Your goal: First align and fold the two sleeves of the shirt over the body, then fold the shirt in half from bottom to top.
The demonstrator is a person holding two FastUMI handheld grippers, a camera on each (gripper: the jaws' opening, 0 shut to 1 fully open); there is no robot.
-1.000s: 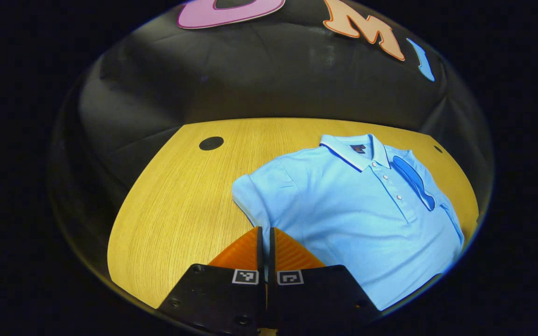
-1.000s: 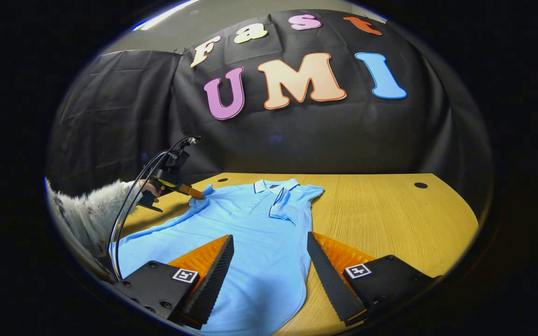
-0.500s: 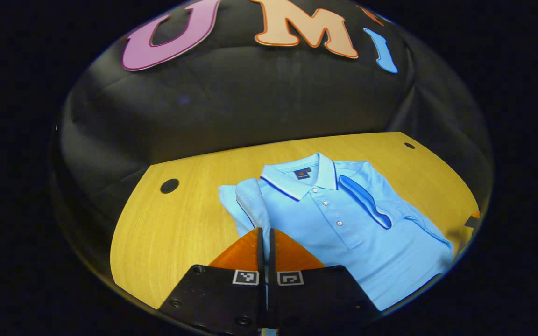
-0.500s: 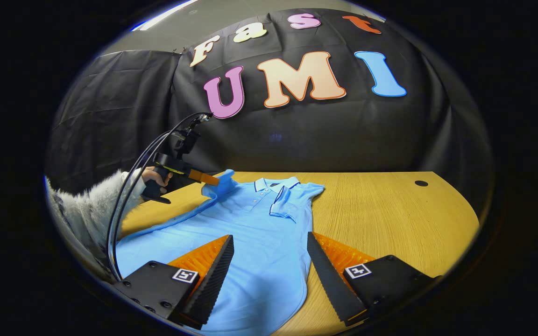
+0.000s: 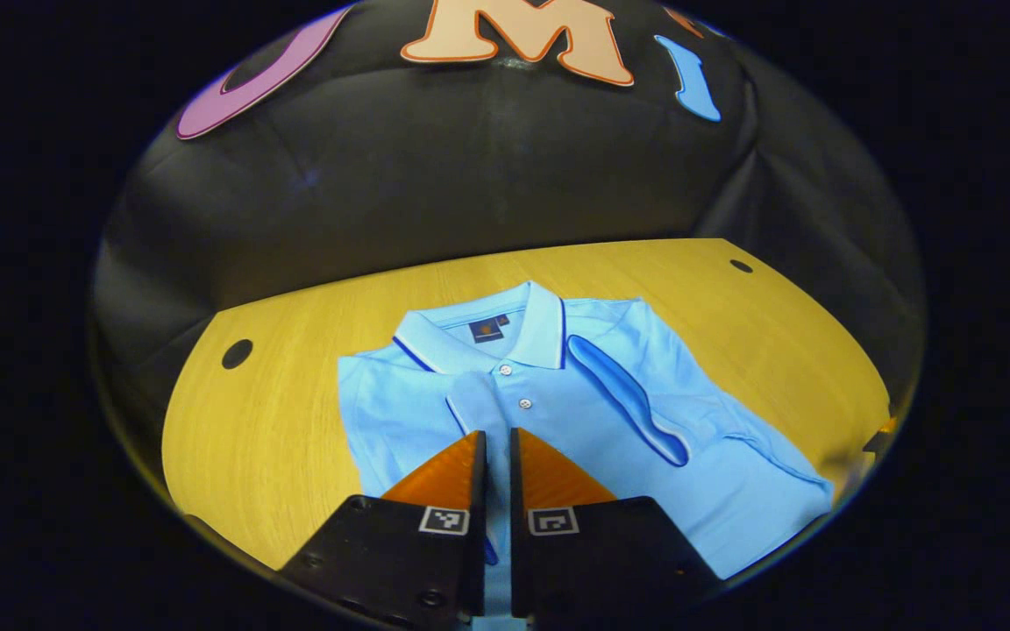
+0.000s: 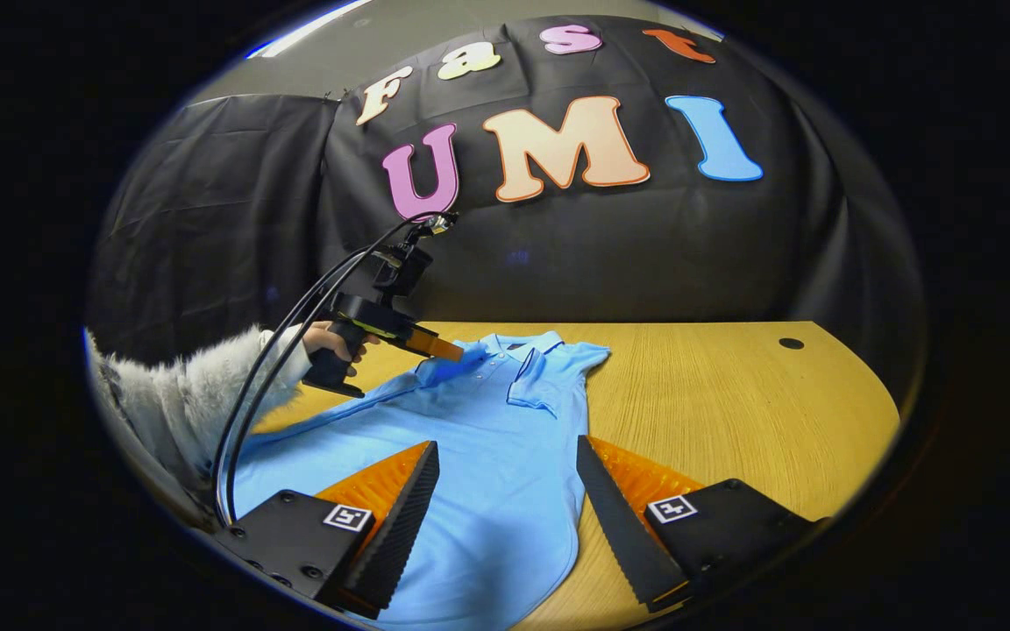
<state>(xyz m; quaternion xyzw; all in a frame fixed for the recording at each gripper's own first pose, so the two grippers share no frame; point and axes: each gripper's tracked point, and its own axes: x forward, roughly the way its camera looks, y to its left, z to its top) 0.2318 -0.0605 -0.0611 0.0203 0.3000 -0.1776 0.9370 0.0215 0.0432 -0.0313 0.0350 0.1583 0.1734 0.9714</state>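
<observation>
as the left hand-held gripper (image 5: 497, 447), clamped on the second sleeve (image 5: 472, 405), carries it over the shirt (image 5: 610, 438) body, the right hand-held gripper (image 6: 505, 491) hangs spread apart, so the sleeve folds are nearly done.

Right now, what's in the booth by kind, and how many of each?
Shirts: 1
Tables: 1
Grippers: 2, left gripper and right gripper
Table holes: 2
Total: 6

Bare table (image 6: 733, 394) open right of the shirt (image 6: 487, 456), left gripper (image 6: 461, 352) and sleeve (image 6: 189, 394) crowding its left
</observation>
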